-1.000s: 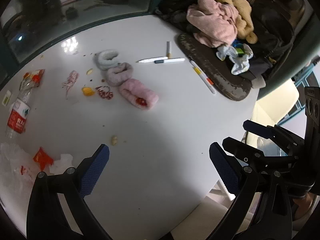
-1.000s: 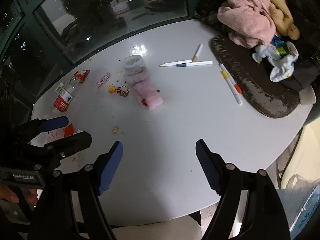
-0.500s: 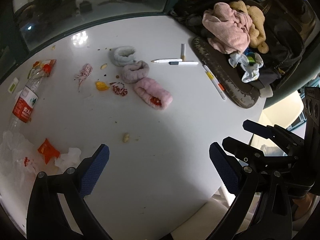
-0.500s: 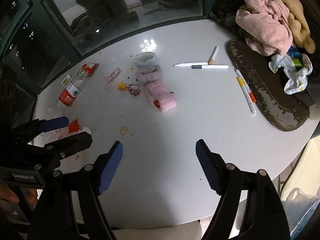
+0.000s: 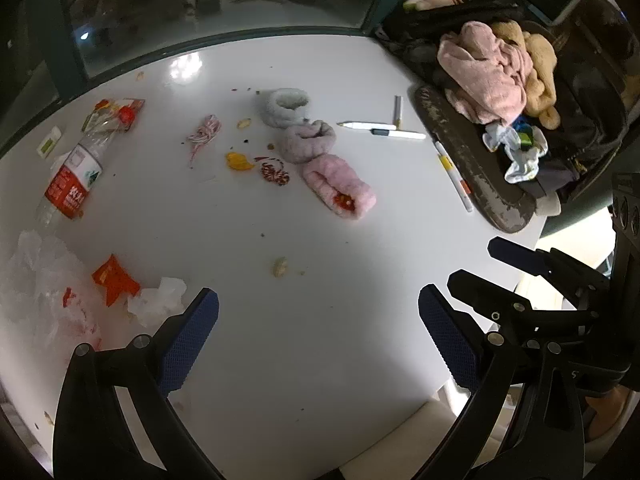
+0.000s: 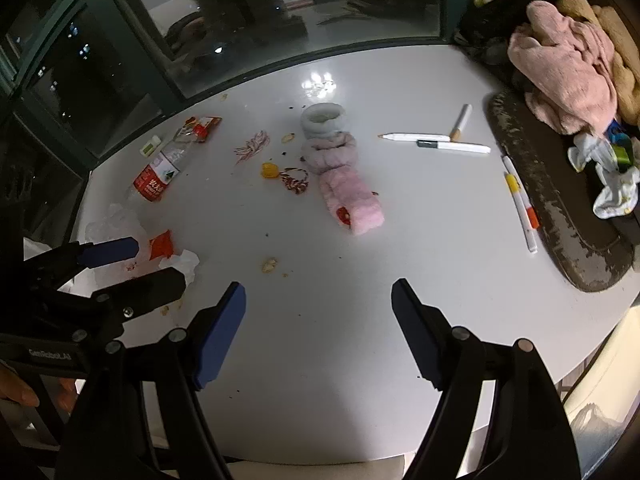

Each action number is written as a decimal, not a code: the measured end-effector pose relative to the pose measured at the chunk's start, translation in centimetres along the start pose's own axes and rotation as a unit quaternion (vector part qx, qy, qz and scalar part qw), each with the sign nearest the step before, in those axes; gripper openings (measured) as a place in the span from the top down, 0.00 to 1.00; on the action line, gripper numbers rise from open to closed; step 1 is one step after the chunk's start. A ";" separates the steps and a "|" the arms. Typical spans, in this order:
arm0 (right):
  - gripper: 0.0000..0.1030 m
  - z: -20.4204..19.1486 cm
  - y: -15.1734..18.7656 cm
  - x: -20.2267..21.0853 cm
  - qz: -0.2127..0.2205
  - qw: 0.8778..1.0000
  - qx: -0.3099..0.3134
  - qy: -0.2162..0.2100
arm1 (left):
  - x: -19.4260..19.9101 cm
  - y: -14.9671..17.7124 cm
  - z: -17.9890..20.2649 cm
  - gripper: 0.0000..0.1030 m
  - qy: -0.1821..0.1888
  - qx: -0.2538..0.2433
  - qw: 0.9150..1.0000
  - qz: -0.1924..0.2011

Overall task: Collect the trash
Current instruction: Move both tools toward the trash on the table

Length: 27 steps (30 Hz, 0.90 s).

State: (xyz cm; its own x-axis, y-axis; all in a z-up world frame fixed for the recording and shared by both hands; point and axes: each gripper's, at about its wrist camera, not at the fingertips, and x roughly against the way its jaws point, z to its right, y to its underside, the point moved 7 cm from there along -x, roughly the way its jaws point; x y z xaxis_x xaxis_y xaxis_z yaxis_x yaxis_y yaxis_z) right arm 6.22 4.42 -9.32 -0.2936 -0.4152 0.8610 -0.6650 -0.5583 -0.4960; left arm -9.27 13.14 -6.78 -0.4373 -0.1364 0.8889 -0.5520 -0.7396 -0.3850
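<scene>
Table [image 5: 320, 340] white, round, strewn | grippers: left [image 5: 318, 320] and right [image 6: 318, 312] both spread, holding nothing, above near edge | bag [image 5: 40, 280] crumpled at left edge | bottle [image 5: 74, 184] lying beyond it | wrapper [image 5: 114, 278] orange, beside tissue [image 5: 156, 300], just left of left gripper

Counted on the white table [image 5: 320, 340]: three fuzzy cuffs [image 5: 306, 142] in a row; one plastic bottle [image 5: 74, 178], lying flat; four pens [image 6: 452, 146]; one orange wrapper [image 5: 114, 280]; one crumpled tissue [image 5: 158, 306]; one clear plastic bag [image 5: 40, 280]. Two string tangles [image 5: 276, 174] are noted. Small crumbs are too many to count.
</scene>
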 end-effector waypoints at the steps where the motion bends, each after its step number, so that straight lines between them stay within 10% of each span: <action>1: 0.30 -0.3 -0.2 -0.2 0.001 1.000 0.000 0.000 | 0.1 0.1 -0.2 0.06 0.000 0.004 1.000 0.000; 27: 0.30 -6.9 -1.0 -2.2 0.004 1.000 0.017 -0.011 | 2.2 1.7 -5.0 0.06 -0.018 0.053 0.998 0.015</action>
State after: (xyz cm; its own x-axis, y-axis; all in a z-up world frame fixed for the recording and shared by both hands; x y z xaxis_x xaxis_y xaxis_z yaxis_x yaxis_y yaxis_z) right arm 2.79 10.90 -9.92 -0.2836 -0.4360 0.8541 -0.6387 -0.5785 -0.5074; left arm -14.75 14.88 -6.76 -0.4254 -0.1820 0.8865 -0.4605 -0.7997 -0.3852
